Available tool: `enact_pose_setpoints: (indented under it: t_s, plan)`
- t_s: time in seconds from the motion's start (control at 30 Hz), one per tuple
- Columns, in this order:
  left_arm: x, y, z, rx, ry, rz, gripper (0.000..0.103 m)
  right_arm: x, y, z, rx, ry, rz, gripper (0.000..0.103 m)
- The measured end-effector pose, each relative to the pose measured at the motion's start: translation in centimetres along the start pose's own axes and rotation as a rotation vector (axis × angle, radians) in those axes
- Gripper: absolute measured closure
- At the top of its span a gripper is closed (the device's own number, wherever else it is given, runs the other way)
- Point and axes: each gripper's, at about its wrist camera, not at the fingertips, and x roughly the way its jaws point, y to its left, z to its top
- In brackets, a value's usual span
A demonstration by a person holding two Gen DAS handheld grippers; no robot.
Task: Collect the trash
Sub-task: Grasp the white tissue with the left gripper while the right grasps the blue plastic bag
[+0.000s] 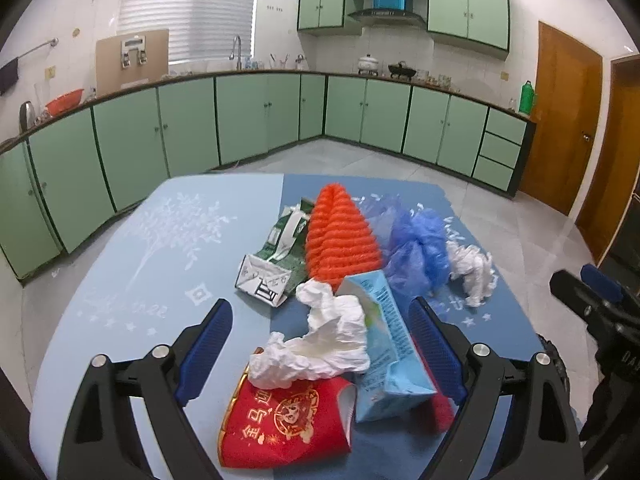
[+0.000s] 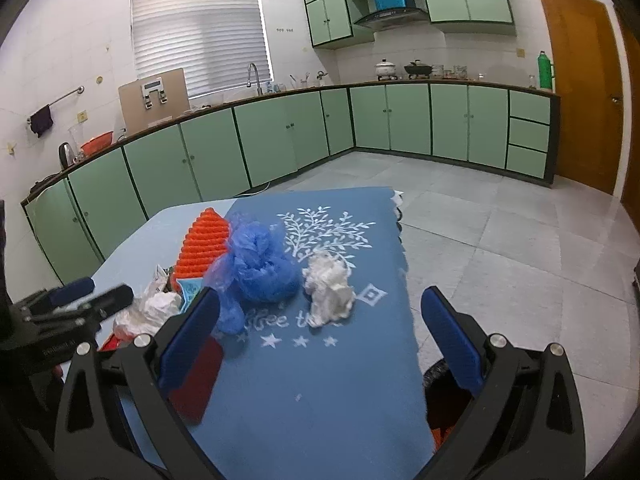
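Trash lies on a blue tablecloth [image 1: 132,280]. My left gripper [image 1: 320,340] is open, its fingers on either side of a crumpled white tissue [image 1: 320,344], a light blue carton [image 1: 388,352] and a flattened red paper cup [image 1: 284,424]. Beyond lie a green-white carton [image 1: 272,264], an orange foam net [image 1: 340,236], a blue plastic bag [image 1: 416,248] and a white tissue wad [image 1: 472,268]. My right gripper [image 2: 320,344] is open and empty above the cloth, short of the blue bag [image 2: 260,268] and the white wad [image 2: 328,288].
The table's right edge [image 2: 404,280] drops to the tiled floor [image 2: 500,240]. A dark bin opening [image 2: 440,384] shows below that edge by my right finger. Green kitchen cabinets [image 1: 248,116] line the far walls. A wooden door [image 1: 564,116] stands at the right.
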Motion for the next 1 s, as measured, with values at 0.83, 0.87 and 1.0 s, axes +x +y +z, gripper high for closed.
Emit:
enact_pose_setpoints:
  t_s: [0.83, 0.87, 1.0]
  plan:
    - [3.1, 0.7, 1.3, -0.038, 0.073, -0.092, 0.097, 6.7, 2.5, 2.2, -0.057, 0.076, 0.053, 0.023]
    - [2.9, 0.9, 1.7, -0.043, 0.060, -0.092, 0.097, 7.0, 2.6, 2.4, -0.058, 0.083, 0.059, 0.024]
    - [2.9, 1.2, 3.1, -0.058, 0.024, -0.094, 0.097, 8.2, 3.2, 2.9, -0.066, 0.091, 0.080, 0.029]
